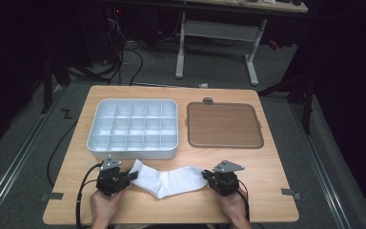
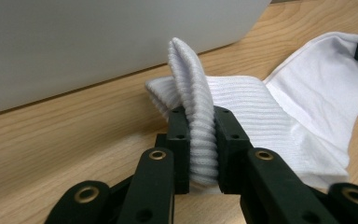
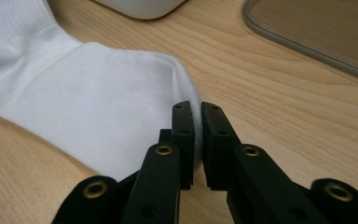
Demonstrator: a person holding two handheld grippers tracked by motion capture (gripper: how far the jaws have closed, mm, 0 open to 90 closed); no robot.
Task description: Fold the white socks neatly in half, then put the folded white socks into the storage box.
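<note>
Here I have a white sock [image 1: 169, 180] stretched between my two tongs near the front edge of the worktop [image 1: 267, 167], lying just in front of the tray [image 1: 132, 128]. My left tongs [image 1: 132, 176] are nearly closed, clamped on the ribbed cuff end; in the left gripper view the cuff [image 2: 196, 107] is bunched upright between the two pads, one fold rising above the jaw tips while the rest of the sock [image 2: 307, 107] spreads flat on the wood to the right. My right tongs [image 1: 205, 175] are pinched tight on the smooth toe end; in the right gripper view a thin edge of the fabric sits squeezed between the pads, and the sock [image 3: 88, 102] fans out to the left across the worktop. From above, the sock sags in a shallow bend, its middle resting on the worktop and both ends lifted slightly toward the tongs. The tray is pale, divided into many small compartments, and stands on the left half of the worktop; its rounded corner shows in the right gripper view. A flat brown lid [image 1: 224, 125] with a clear rim lies just beside the tray on the right, well apart from the sock.
</note>
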